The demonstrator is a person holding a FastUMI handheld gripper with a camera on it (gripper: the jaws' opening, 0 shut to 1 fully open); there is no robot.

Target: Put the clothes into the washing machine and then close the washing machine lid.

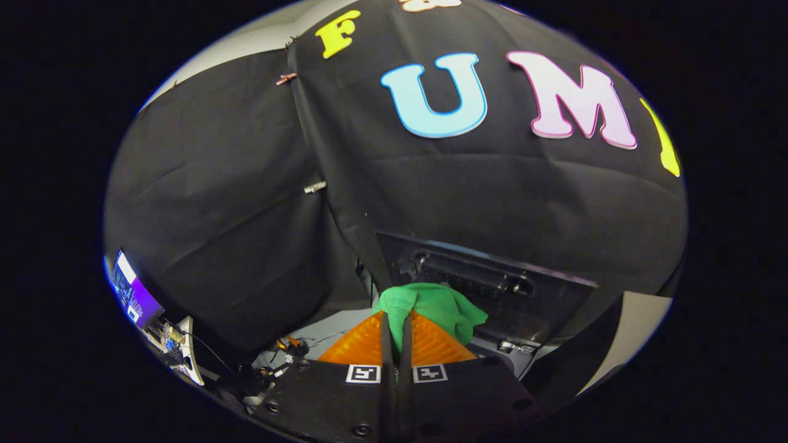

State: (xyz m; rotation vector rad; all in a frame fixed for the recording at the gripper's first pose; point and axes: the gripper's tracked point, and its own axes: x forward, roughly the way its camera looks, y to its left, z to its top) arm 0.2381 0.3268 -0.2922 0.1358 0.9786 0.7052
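Two tool [397, 320] fingers pinching crumpled green cloth [440, 304]

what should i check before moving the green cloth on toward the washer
1. Grip: gripper fingers closed on the green cloth, which bunches out ahead of them: ok.
2. Cloth lifted off any surface: appears so, it hangs from the fingers: ok.
3. Washing machine's dark panel lies just beyond the cloth: ok.
4. Lid open: cannot tell.
5. Drum opening in sight: cannot tell.
6. Trailing cloth snagging anything: underside hidden by the fingers: cannot tell.
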